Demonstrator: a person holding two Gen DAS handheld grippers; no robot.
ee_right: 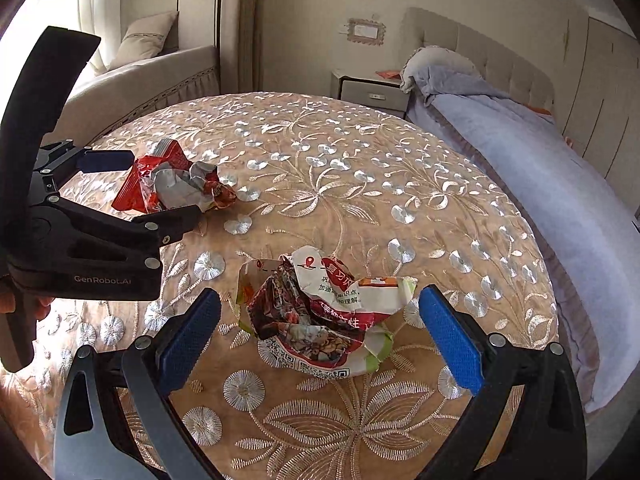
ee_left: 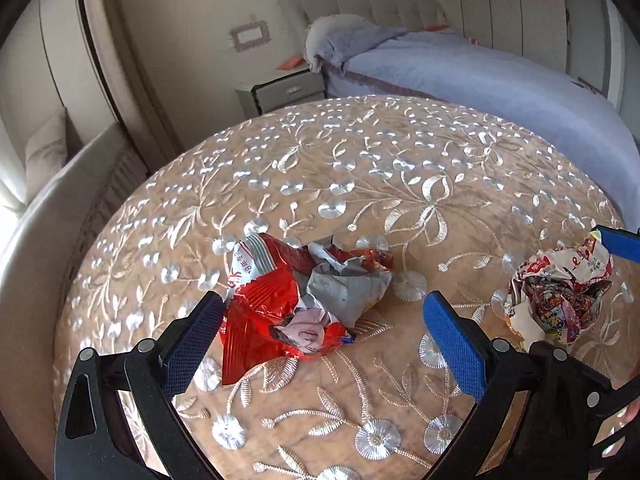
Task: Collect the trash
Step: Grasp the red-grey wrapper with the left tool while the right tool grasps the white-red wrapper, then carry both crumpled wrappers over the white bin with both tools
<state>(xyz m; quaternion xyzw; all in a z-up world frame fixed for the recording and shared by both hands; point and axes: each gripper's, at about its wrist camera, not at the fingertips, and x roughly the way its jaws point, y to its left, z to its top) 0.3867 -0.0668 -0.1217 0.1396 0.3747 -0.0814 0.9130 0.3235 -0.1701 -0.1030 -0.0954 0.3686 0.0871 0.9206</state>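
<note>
A crumpled red and silver snack wrapper (ee_left: pixel 296 300) lies on the round embroidered tablecloth (ee_left: pixel 360 168). My left gripper (ee_left: pixel 324 316) is open, its blue pads on either side of the wrapper, the left pad close to its red edge. A crumpled white and red printed wrapper (ee_right: pixel 324 312) lies to the right. My right gripper (ee_right: pixel 320 320) is open around it, not touching. In the right wrist view the left gripper (ee_right: pixel 152 184) and the red wrapper (ee_right: pixel 172 184) show at the left. In the left wrist view the white wrapper (ee_left: pixel 560 292) shows at the right.
A bed with a blue-grey cover (ee_left: pixel 500 76) stands beyond the table on the right. A grey nightstand (ee_left: pixel 280 92) is by the wall. A beige sofa with a cushion (ee_right: pixel 152 68) is at the left rear.
</note>
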